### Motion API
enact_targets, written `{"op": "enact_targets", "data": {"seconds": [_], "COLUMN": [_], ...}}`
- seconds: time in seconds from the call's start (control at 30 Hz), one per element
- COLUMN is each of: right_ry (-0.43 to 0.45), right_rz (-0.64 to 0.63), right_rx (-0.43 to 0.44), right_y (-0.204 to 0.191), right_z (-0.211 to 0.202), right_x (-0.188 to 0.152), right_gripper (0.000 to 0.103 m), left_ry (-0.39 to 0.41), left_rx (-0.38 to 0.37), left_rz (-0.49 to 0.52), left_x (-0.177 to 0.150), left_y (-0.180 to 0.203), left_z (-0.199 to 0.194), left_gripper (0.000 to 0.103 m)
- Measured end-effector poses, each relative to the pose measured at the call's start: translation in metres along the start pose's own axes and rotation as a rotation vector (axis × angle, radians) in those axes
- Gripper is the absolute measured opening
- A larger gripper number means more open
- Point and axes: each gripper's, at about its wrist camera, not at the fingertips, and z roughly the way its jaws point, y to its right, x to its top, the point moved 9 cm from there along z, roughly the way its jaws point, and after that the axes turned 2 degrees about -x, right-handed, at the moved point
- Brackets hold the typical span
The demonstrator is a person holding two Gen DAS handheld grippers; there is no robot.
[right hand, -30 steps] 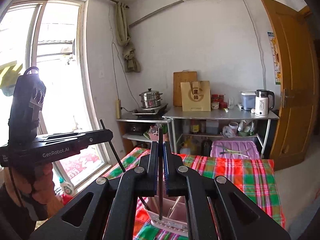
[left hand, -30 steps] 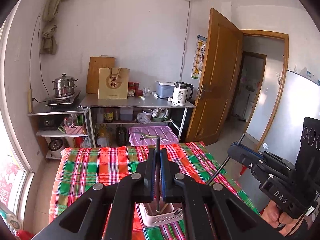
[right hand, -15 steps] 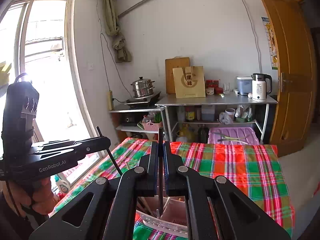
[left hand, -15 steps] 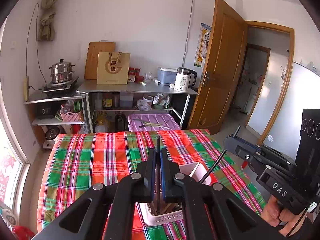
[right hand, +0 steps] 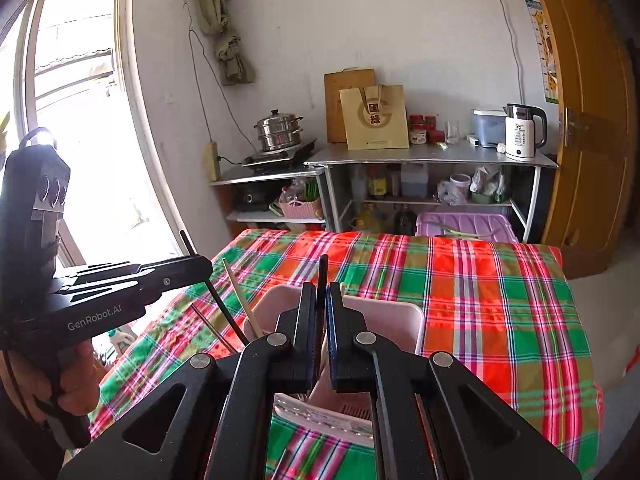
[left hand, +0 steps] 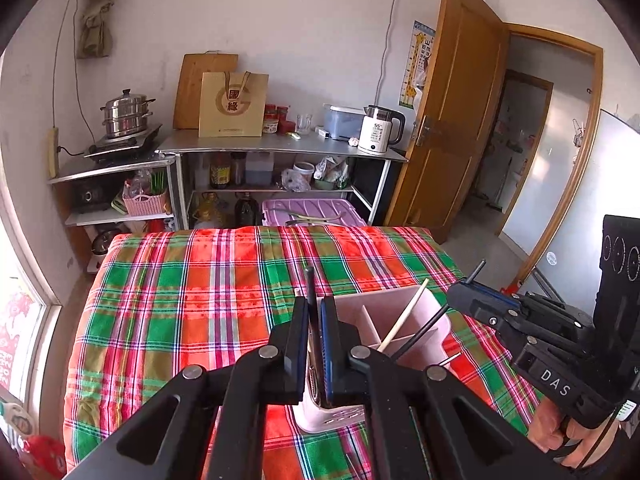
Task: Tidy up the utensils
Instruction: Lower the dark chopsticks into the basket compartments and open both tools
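Note:
A pink divided utensil holder [left hand: 404, 300] [right hand: 384, 306] stands on the plaid tablecloth [left hand: 200, 304], with a wooden chopstick [left hand: 404, 316] [right hand: 240, 296] leaning in it. My left gripper [left hand: 315, 306] [right hand: 202, 266] is shut on a black chopstick [left hand: 310, 284] [right hand: 218, 304], held upright over the holder's left end. My right gripper [right hand: 320, 290] [left hand: 456, 300] is shut on a second black chopstick [right hand: 323, 270] [left hand: 424, 332], which slants down into the holder. The lower ends of both black chopsticks are hidden by the jaws and the holder walls.
Beyond the table's far edge stand metal shelves [left hand: 280, 146] with a white kettle [left hand: 378, 130], a steamer pot [left hand: 126, 114] and a purple bin lid [left hand: 316, 210]. A wooden door [left hand: 456, 120] stands open at the right. A bright window [right hand: 76, 120] is on the left.
Both grippers have sunk toward the pink holder, each still shut on its black chopstick. The holder now shows larger, and the table fills more of both views.

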Motion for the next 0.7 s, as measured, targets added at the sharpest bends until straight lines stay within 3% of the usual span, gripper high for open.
{"op": "enact_targets", "data": {"seconds": [0.13,0.4,0.7], "right_ry": [0.033,0.089,0.107], "right_rz": [-0.01,-0.009,-0.016], "right_rx": [-0.002,-0.01,-0.006], "right_y": [0.0,0.002,0.006], "right_z": [-0.017,-0.06,-0.108], "right_x": [0.006,0.002,-0.033], "right_gripper": [0.014,0.016,0.016], "left_ry": [0.033,0.098,0.148], "left_rx": [0.005,0.01,0.005], "left_rz": [0.017,0.017,0.043], "left_x": [0.002,-0.004,-0.049], "left_y": [0.003,0.011,0.03], "left_z": [-0.016,-0.061,-0.112], "left_gripper": [0.008,0.011,0.012]}}
